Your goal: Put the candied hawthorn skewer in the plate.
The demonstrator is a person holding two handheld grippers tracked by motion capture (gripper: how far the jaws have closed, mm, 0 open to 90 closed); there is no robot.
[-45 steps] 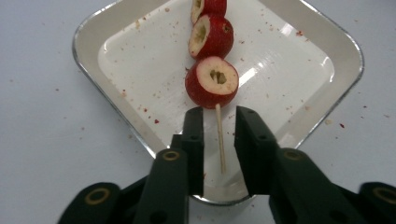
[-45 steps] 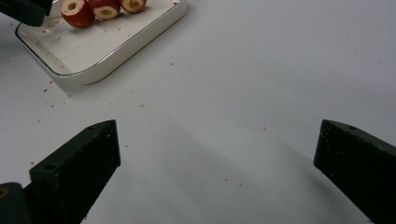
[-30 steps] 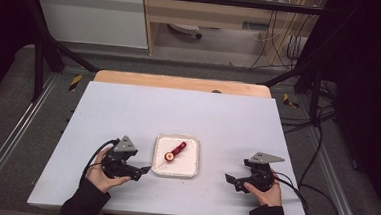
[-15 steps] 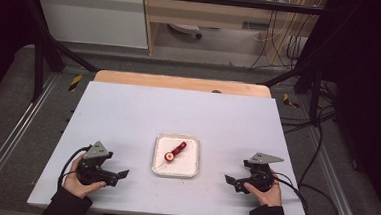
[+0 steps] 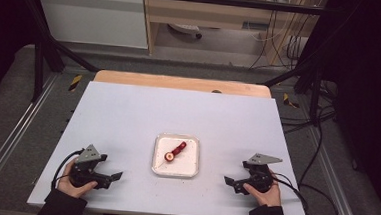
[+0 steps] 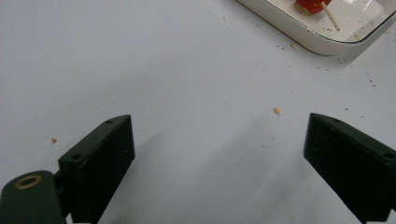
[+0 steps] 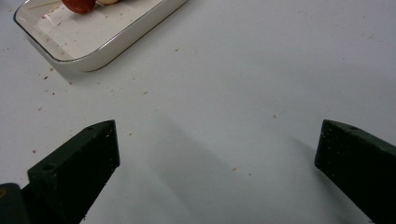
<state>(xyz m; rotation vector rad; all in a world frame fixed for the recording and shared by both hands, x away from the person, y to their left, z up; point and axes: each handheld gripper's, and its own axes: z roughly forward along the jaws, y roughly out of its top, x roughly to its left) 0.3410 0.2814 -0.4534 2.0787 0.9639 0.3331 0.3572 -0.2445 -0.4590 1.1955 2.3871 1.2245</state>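
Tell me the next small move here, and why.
Probably none beyond resting: both tongs look parked. The left tongs and right tongs sit open on the table, each well apart from the white tray, gripping nothing. The red skewered food lies inside the tray. If work resumes, I would ease the right tongs toward the tray.

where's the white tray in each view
High view: the white tray sits mid-table, between the two grippers.
Left gripper view: its corner is at the top right edge.
Right gripper view: its corner is at the top left.
Shared landmark: the red food on a skewer lying in the tray.
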